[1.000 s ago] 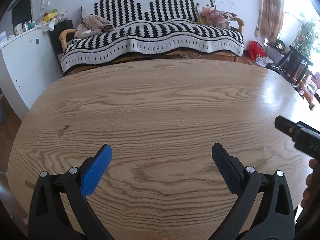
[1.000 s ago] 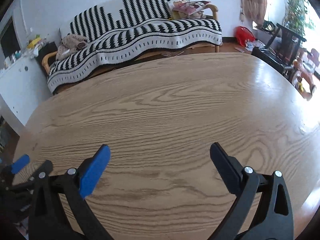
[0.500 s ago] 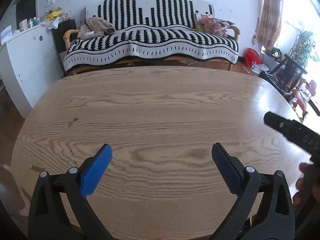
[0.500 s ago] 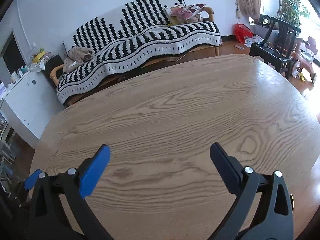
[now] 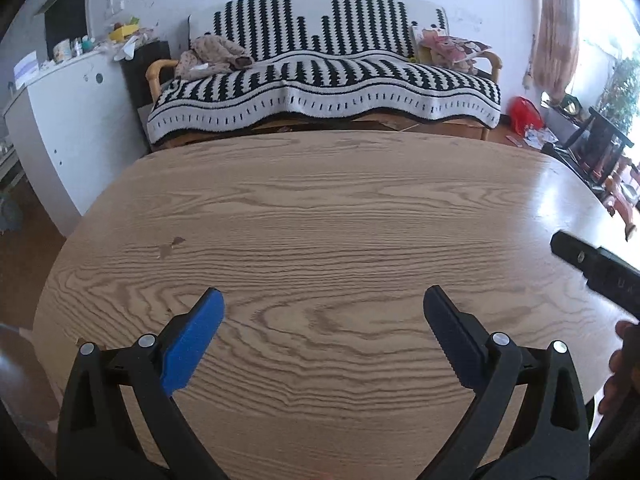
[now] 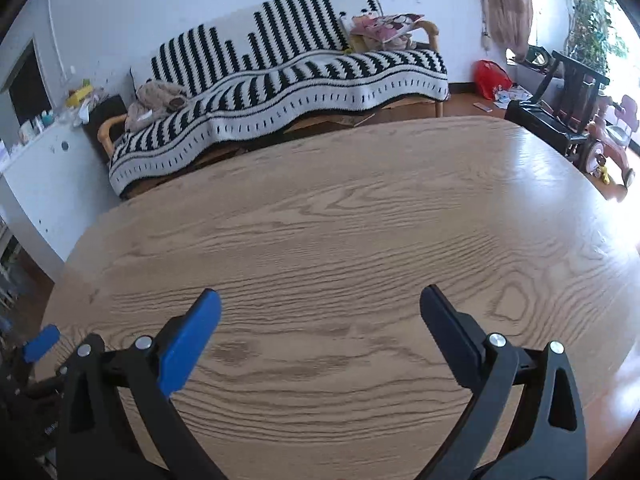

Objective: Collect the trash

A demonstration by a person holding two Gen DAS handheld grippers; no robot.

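Left gripper (image 5: 323, 308) hovering over oval oak-grain wooden table (image 5: 320, 216), jaws spread wide, gripping nothing; right gripper (image 6: 320, 308) likewise spread, empty; black-and-white striped sofa (image 5: 324, 76) lying ahead

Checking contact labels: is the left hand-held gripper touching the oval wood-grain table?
Cannot tell. The left wrist view shows the left hand-held gripper open over the oval wood-grain table, but neither view shows a gap or contact plainly.
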